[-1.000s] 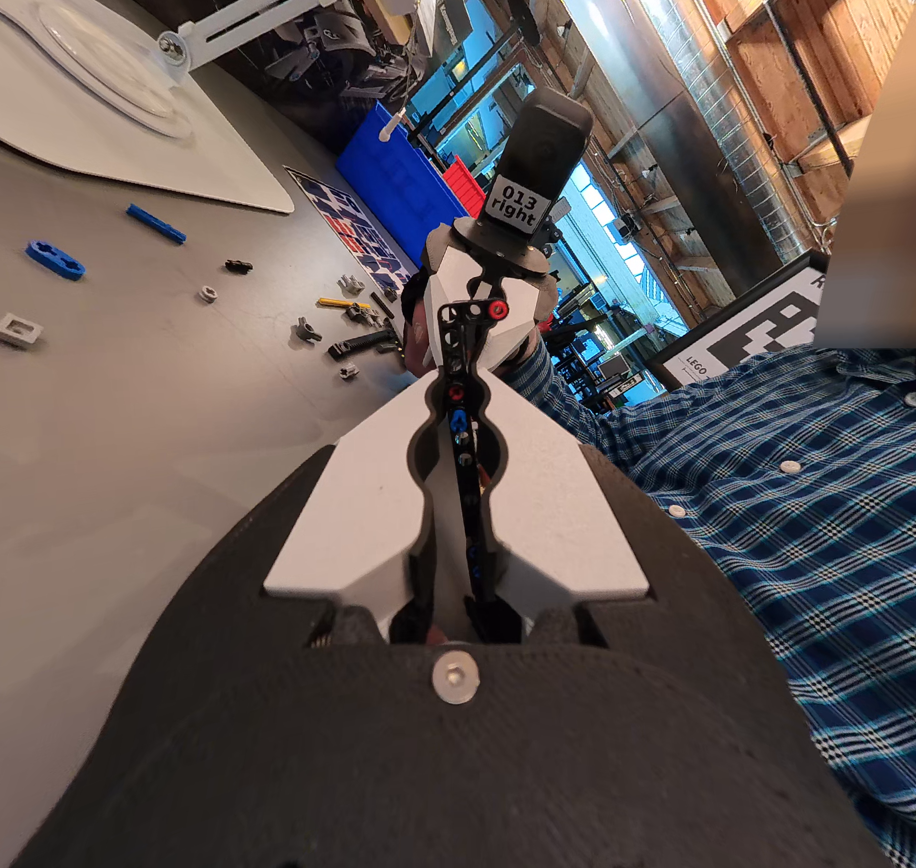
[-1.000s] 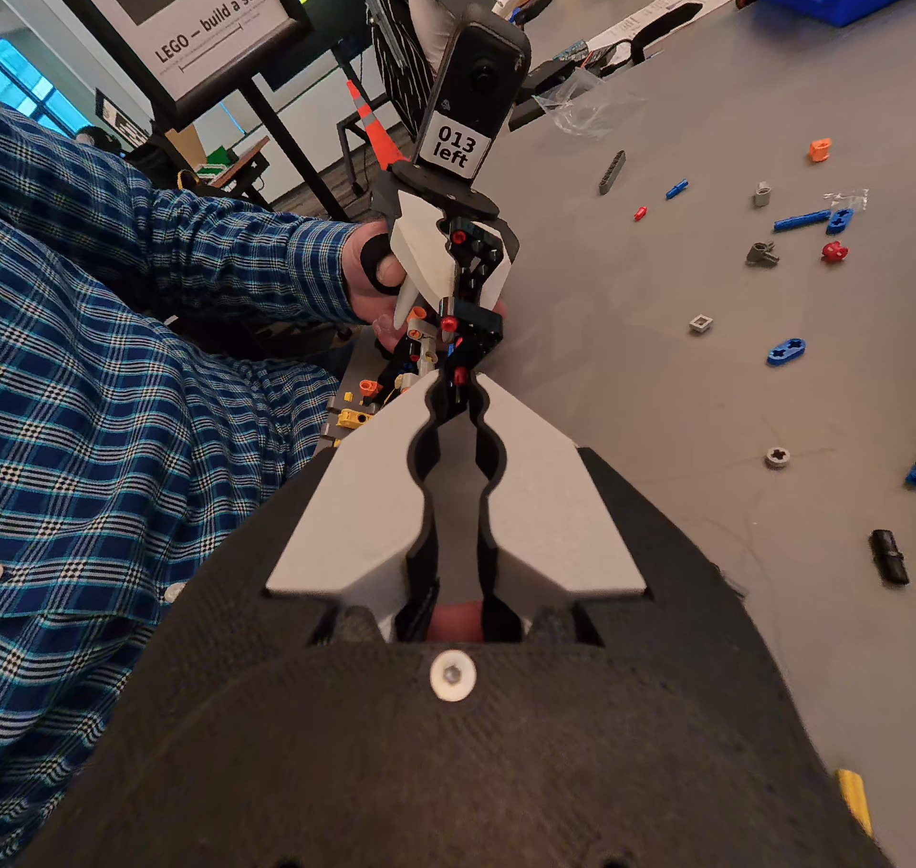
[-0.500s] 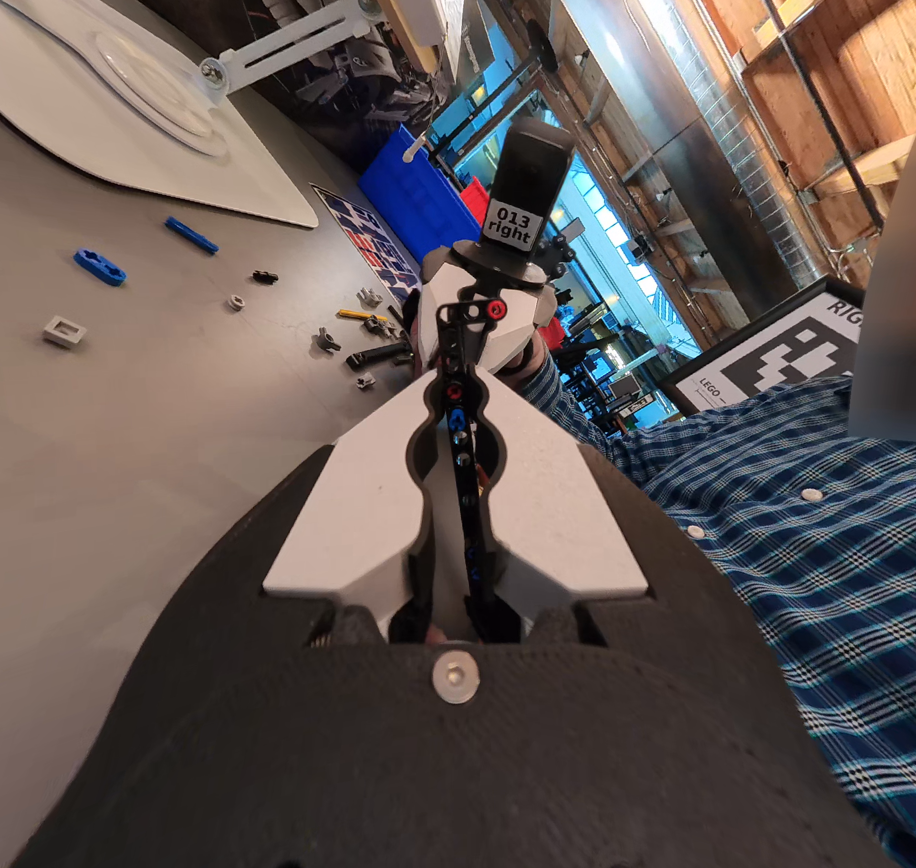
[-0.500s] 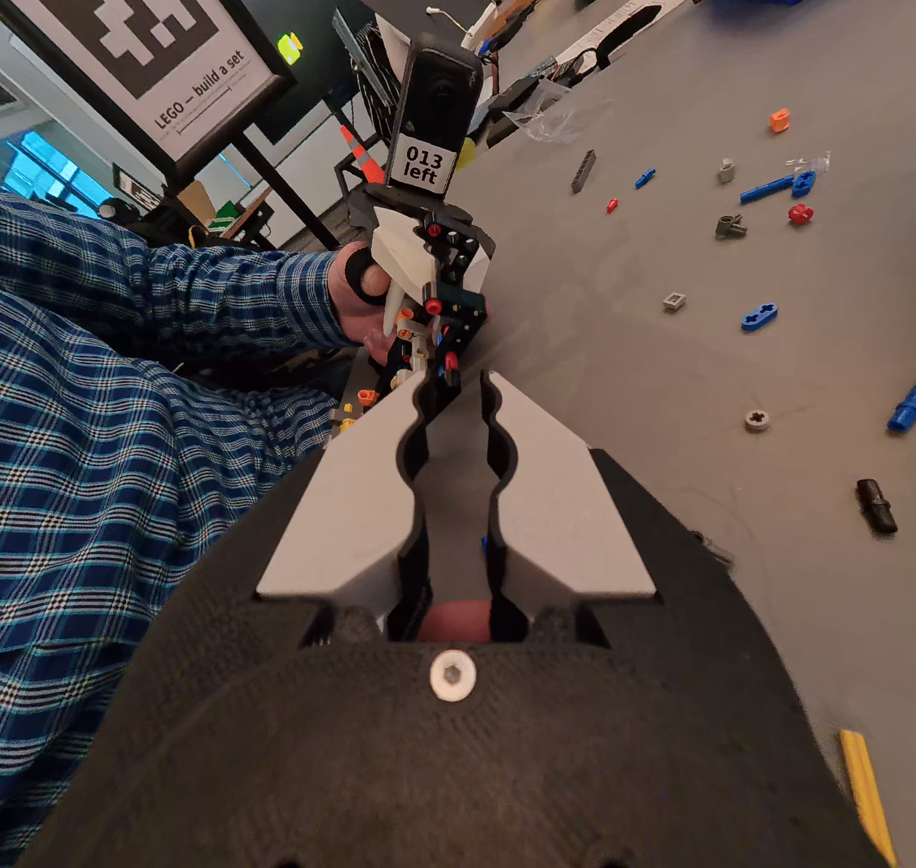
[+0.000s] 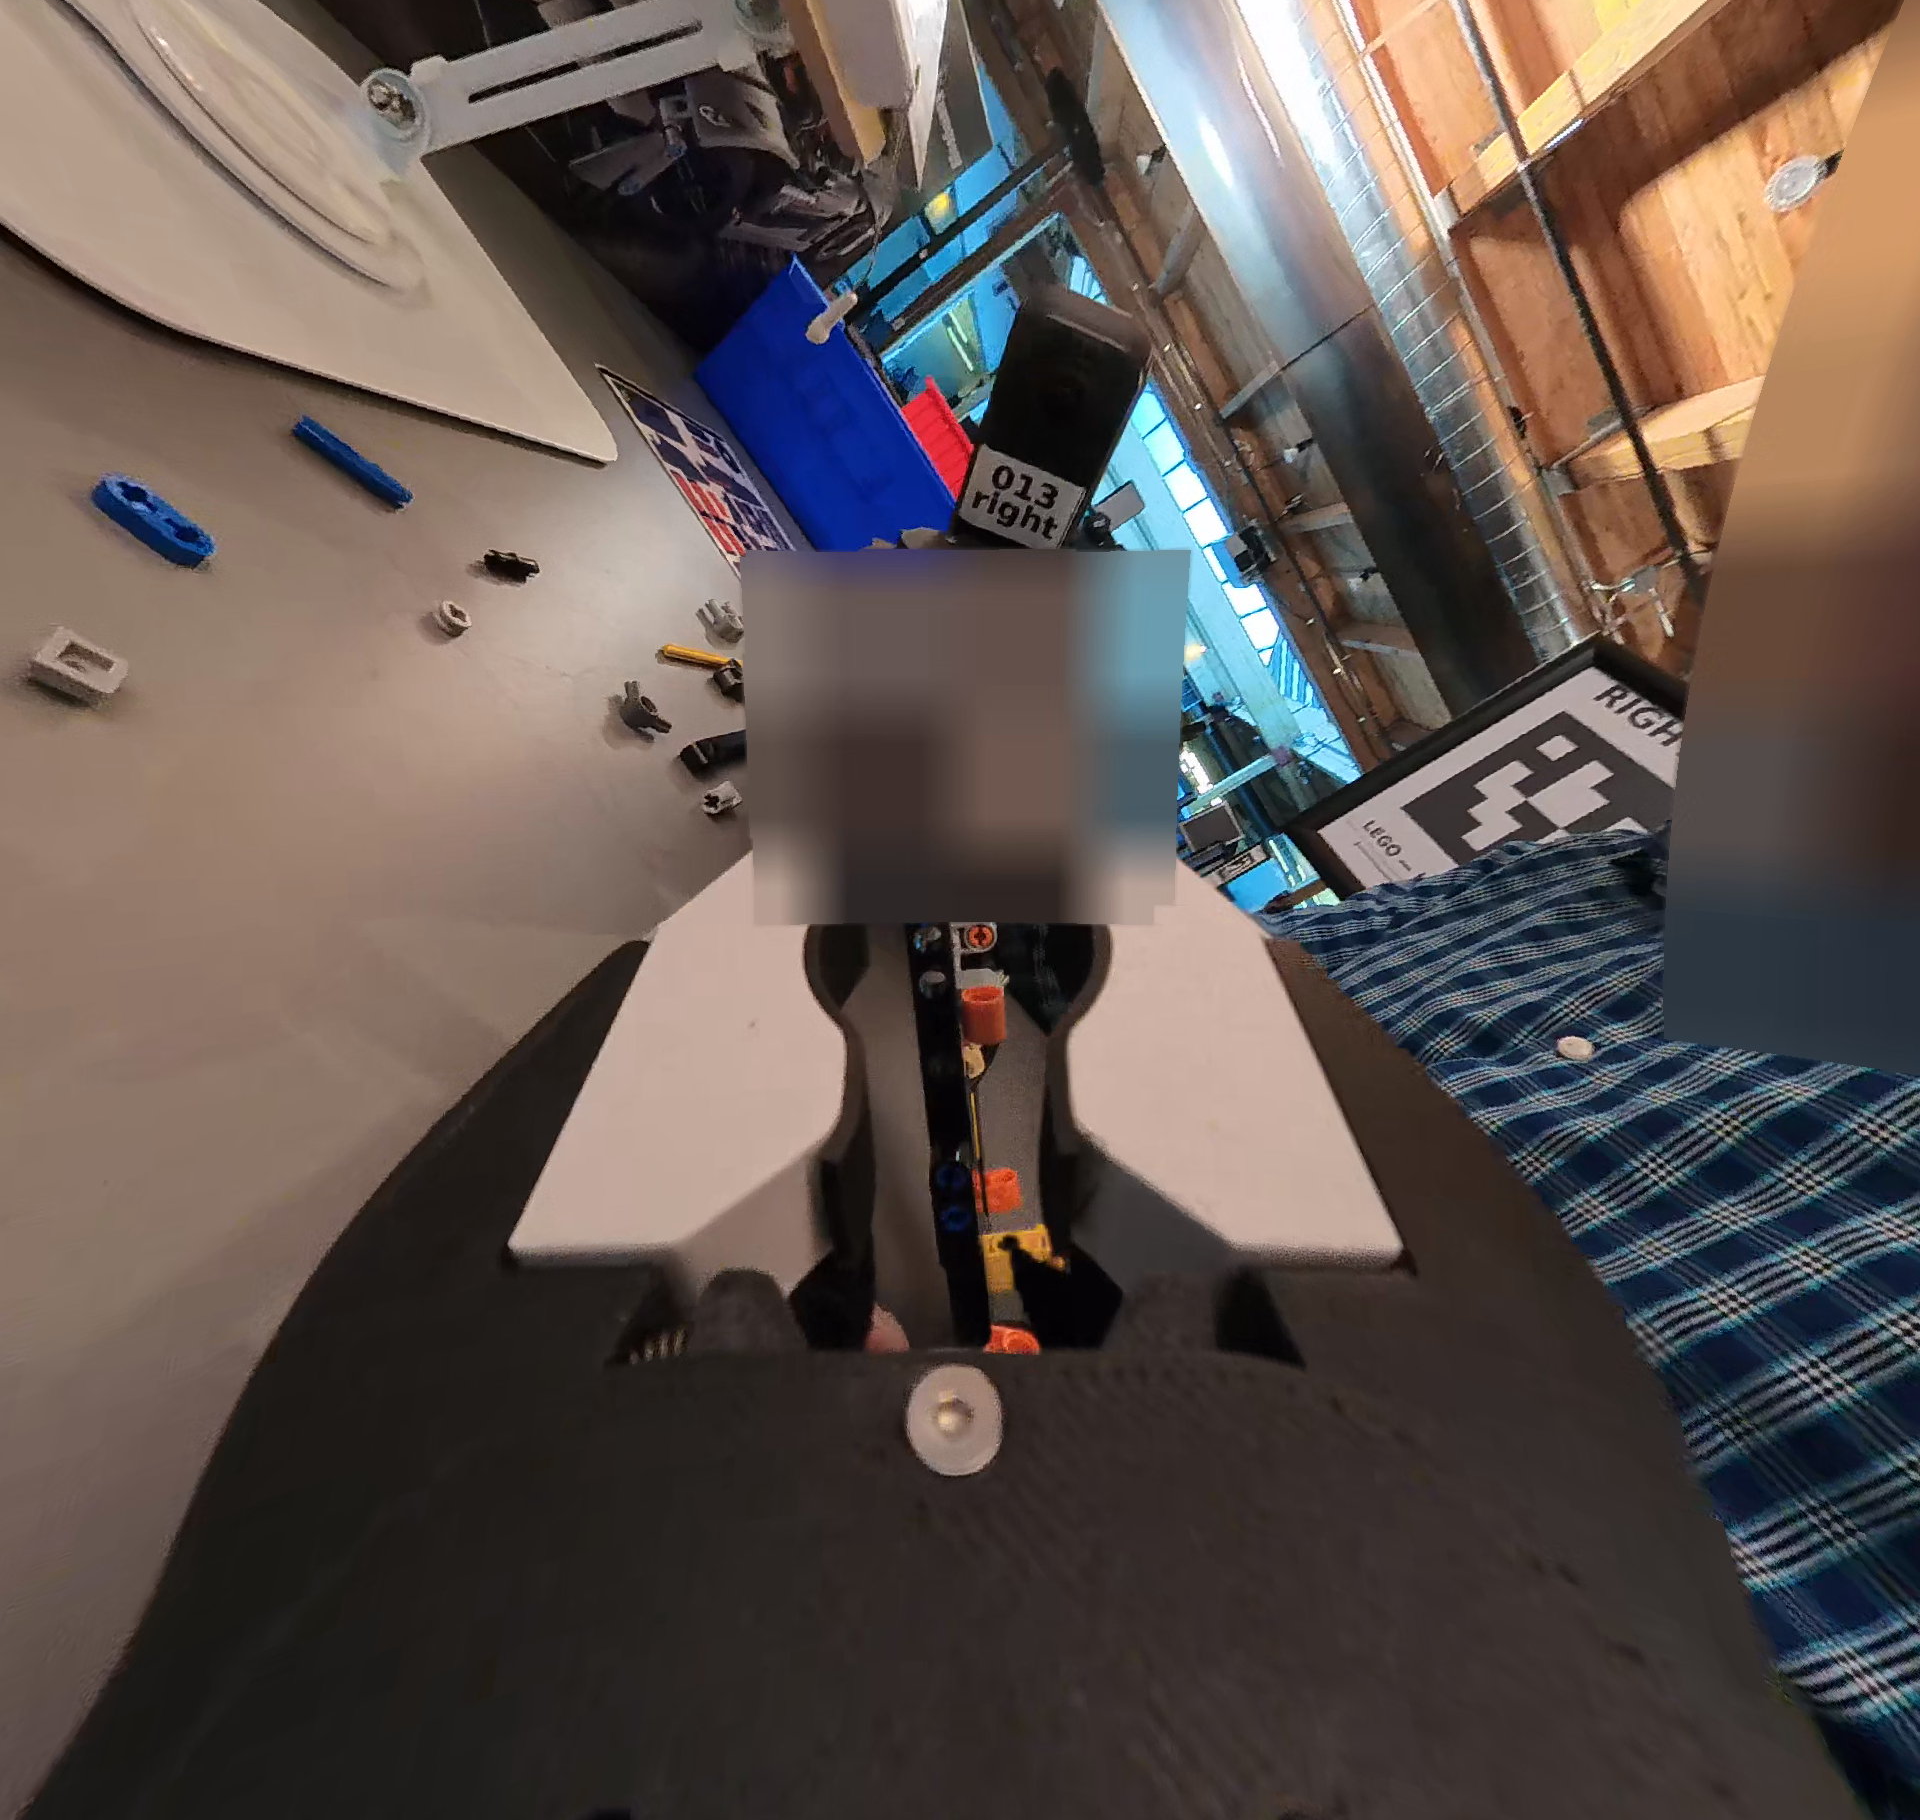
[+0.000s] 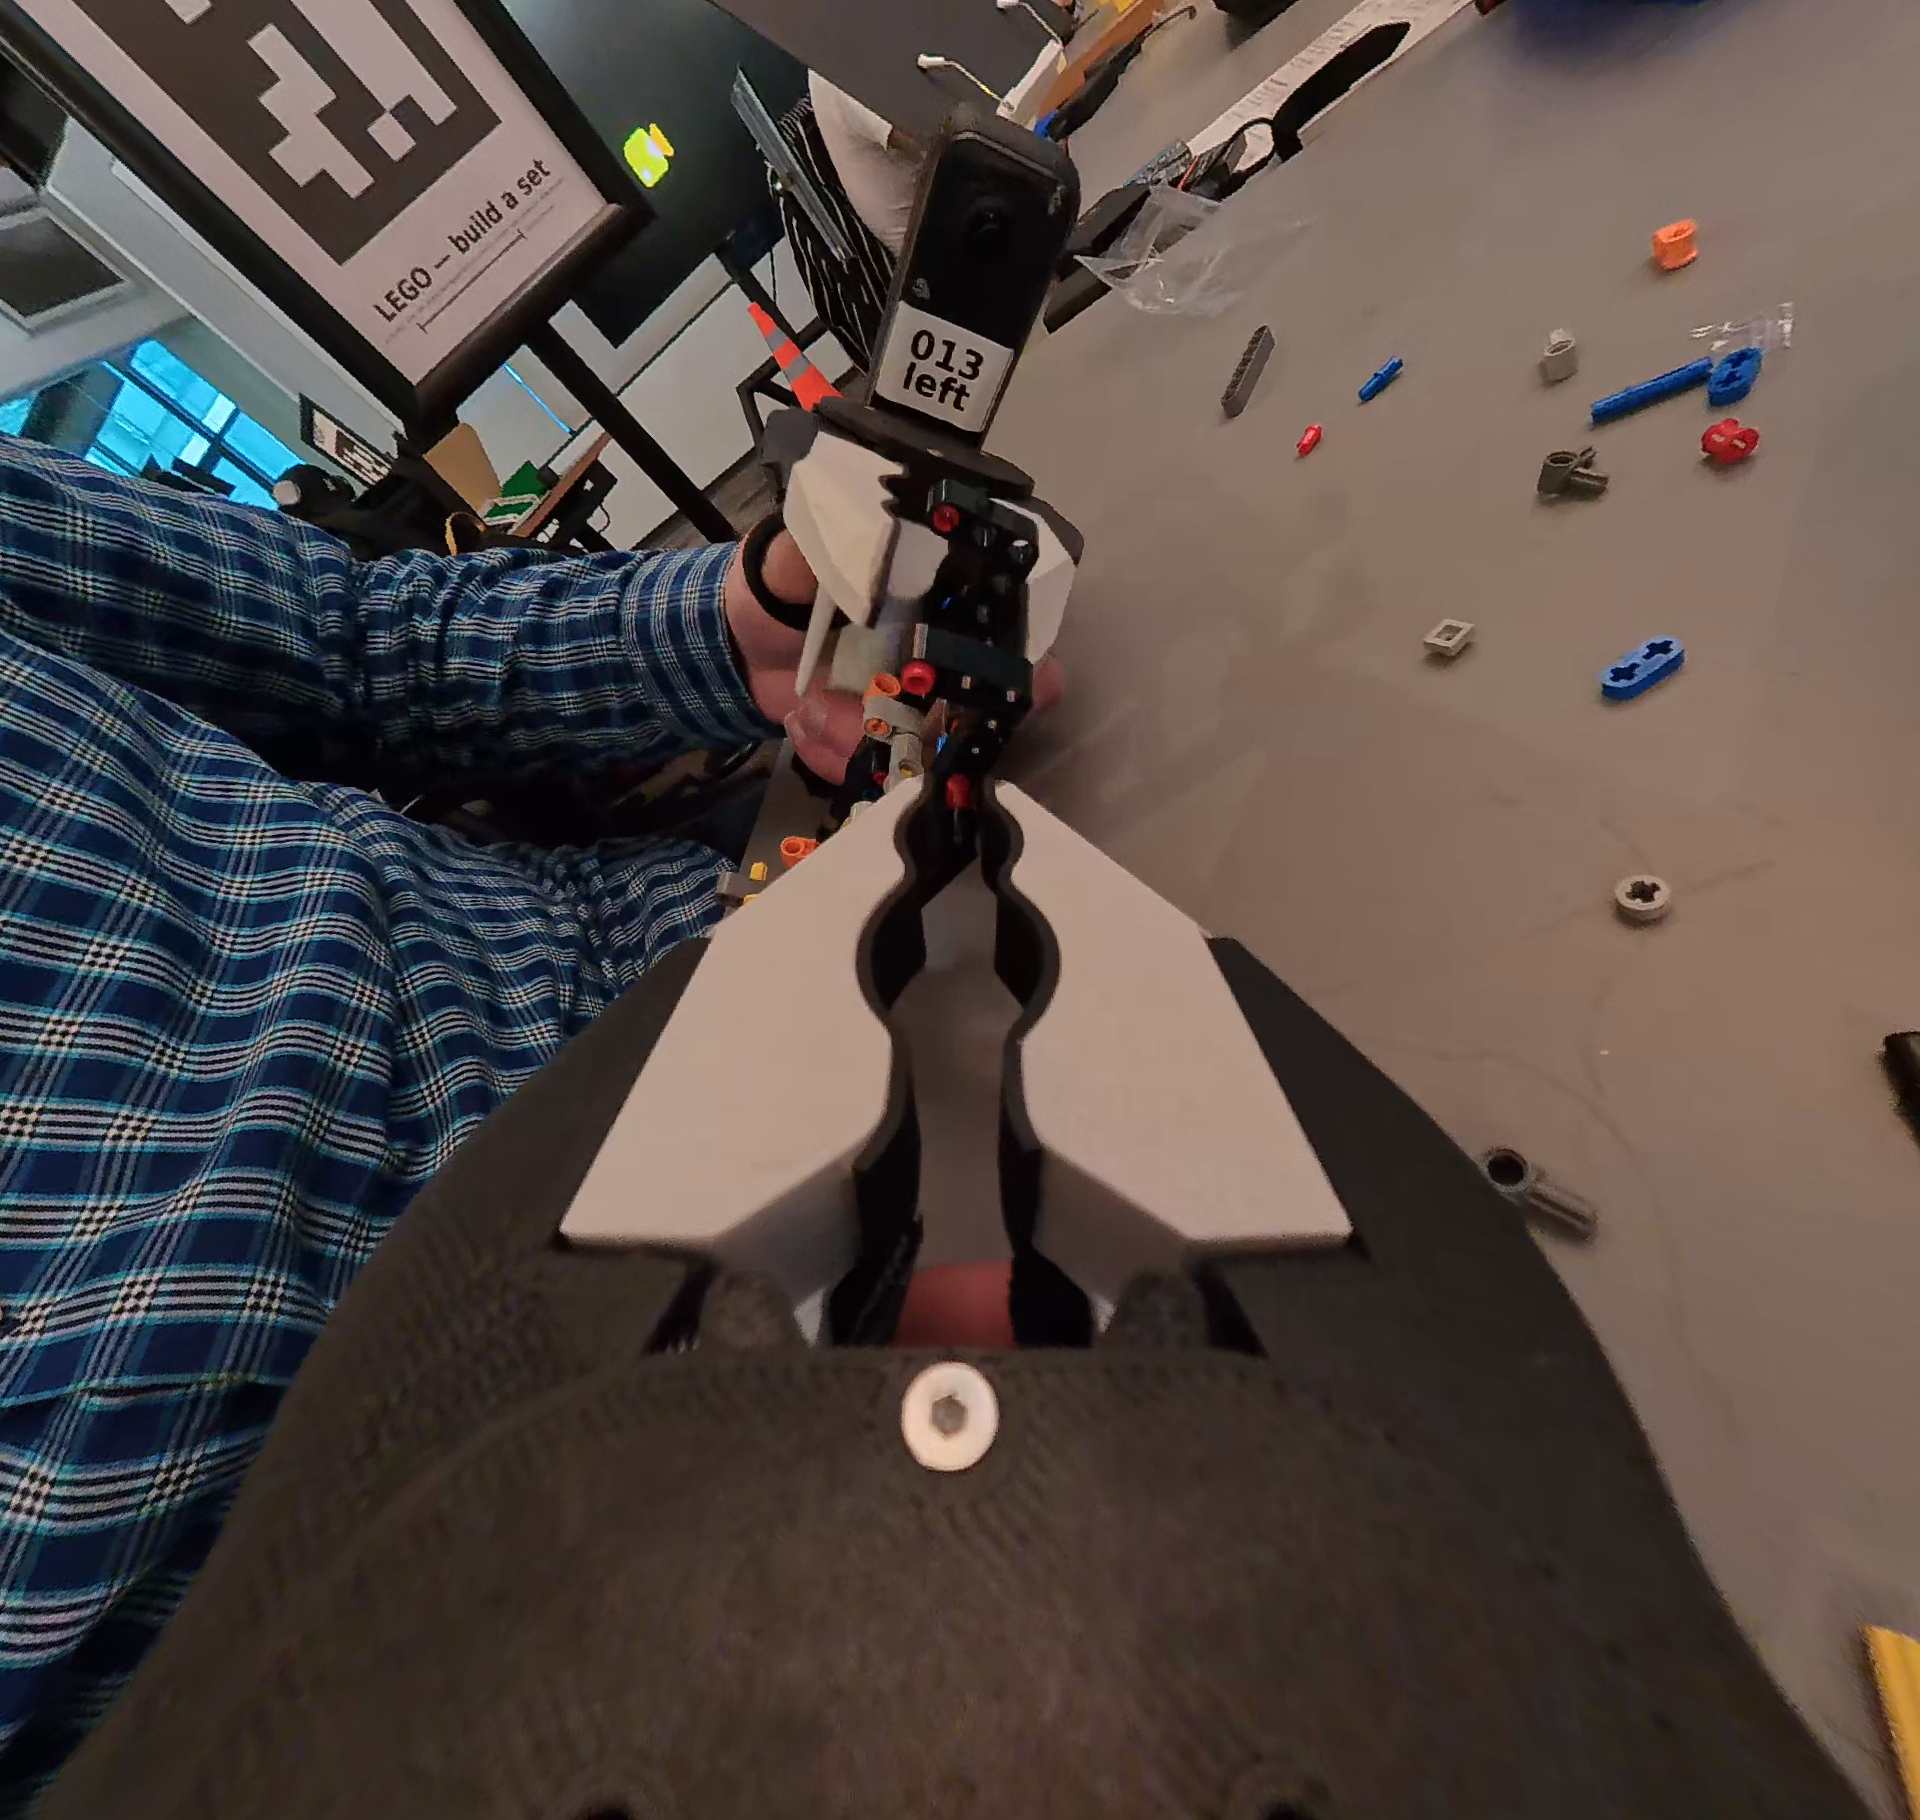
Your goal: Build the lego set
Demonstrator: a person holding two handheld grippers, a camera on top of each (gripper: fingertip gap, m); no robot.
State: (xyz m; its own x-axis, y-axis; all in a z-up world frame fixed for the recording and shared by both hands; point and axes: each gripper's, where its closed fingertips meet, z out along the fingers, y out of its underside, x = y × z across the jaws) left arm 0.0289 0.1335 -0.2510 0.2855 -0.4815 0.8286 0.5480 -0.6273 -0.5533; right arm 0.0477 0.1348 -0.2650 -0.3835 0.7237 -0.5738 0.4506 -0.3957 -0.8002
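1. The black lego assembly (image 6: 961, 627), built of beams with red pins and orange bushes, is up off the grey bench (image 6: 1351, 991), stretched between the two claws.
2. The right claw (image 6: 956, 806) is pinched together on the near end of the assembly, its tips closing around a red pin.
3. The left claw (image 6: 945, 565) has the assembly running between its white fingers (image 6: 836, 539). In its own view the tips are hidden by a blur patch, so I cannot tell whether it is clamped or loose.
4. A blue plastic bin (image 5: 821, 430) stands at the far edge of the bench with a red bin (image 5: 935, 420) just behind it. What either holds cannot be seen.
5. A crumpled clear plastic bag (image 6: 1174, 253) lies on the bench; its contents cannot be made out.
6. Loose pieces lie on the bare bench, outside any container:
   - a blue two-hole link (image 6: 1642, 669)
   - a small grey square frame (image 6: 1447, 638)
   - a grey round bush (image 6: 1642, 897)
   - a red knob-like piece (image 6: 1728, 440)
   - an orange bush (image 6: 1675, 243)
   - a long blue axle (image 6: 1652, 388)
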